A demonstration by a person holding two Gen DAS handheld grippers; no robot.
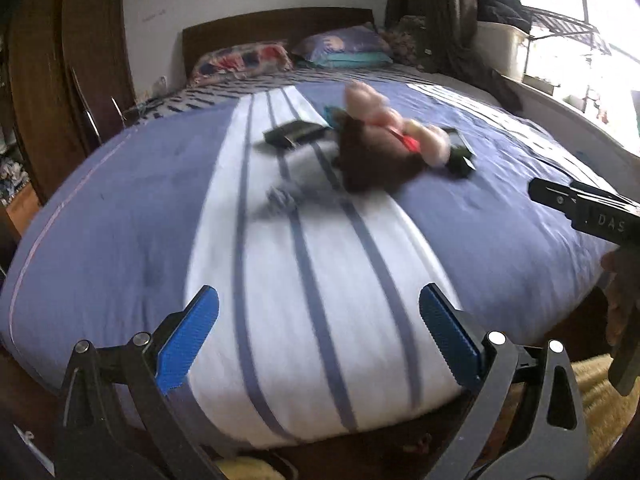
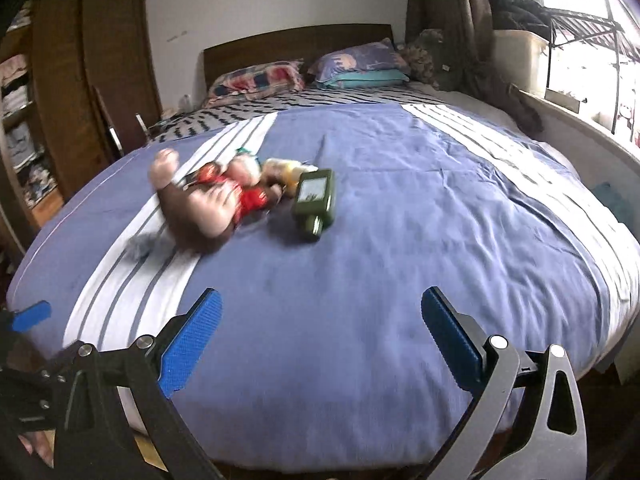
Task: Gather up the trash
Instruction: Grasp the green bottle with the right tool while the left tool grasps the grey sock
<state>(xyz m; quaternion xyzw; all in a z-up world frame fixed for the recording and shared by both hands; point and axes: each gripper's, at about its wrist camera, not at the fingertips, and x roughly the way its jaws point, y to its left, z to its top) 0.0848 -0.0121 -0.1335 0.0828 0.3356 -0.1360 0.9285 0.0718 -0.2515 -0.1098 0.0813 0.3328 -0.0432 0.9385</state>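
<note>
- Left gripper (image 1: 320, 334) and right gripper (image 2: 322, 336): both spread wide, holding nothing.
- Green bottle (image 2: 314, 200), at 12 o'clock, touches the stuffed toy (image 2: 208, 208); a hasty grab may snag it.

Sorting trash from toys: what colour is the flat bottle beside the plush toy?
Dark green bottle, clearest in the right wrist view.

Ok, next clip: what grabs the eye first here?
A brown stuffed monkey in a red top sprawls mid-bed on the blue striped duvet, with a dark green bottle lying beside it. Both the left gripper and right gripper hang open and empty above the bed's foot.
</note>
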